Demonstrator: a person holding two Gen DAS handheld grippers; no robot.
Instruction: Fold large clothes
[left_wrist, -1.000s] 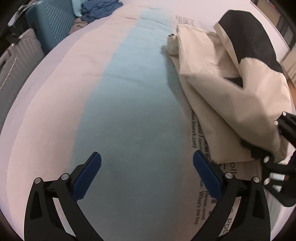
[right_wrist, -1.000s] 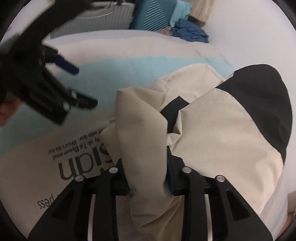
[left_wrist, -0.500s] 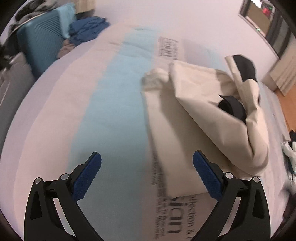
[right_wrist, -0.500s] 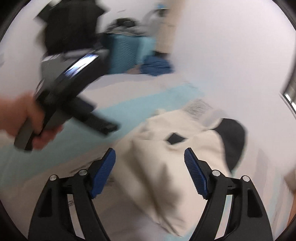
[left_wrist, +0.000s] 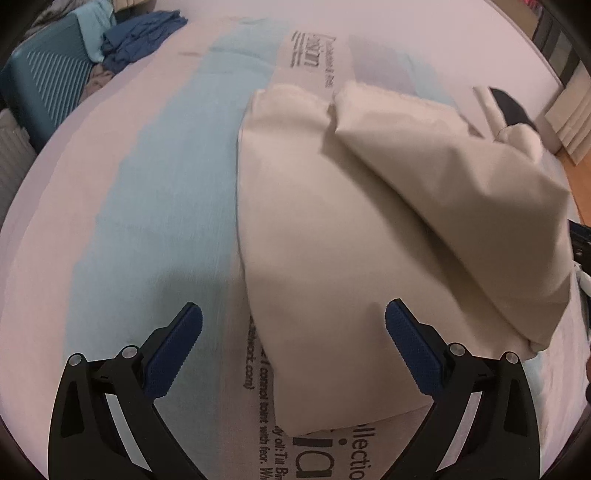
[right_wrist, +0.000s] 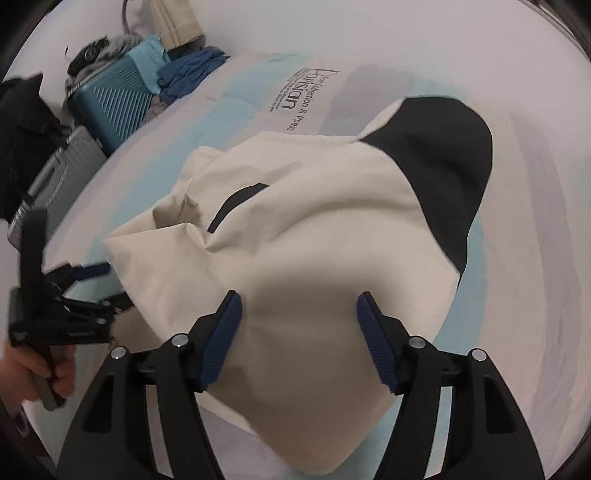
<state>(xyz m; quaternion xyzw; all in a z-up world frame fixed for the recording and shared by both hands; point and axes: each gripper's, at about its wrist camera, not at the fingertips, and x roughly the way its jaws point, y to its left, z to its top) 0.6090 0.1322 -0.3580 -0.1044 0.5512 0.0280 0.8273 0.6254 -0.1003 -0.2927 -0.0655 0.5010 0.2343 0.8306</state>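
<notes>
Cream jacket (right_wrist: 314, 236) with its black hood (right_wrist: 443, 170) now lies free on the printed bedsheet (left_wrist: 147, 177), bunched into a loose mound, no longer in my tools. A second ago my right gripper (right_wrist: 299, 339) was pinching a thick fold of it; its jaws have since let go, swung wide and have just been narrowing a little again, and they now hover spread over the near end of the mound with cloth below them but nothing pressed between the pads. My left gripper (left_wrist: 293, 349) has drifted toward the jacket's flat near edge, jaws spread and empty over the sheet and the hem. I read that as one fold laid down and released. The pile is lumpy, so I judge both tools need a fresh hold for the next fold.
</notes>
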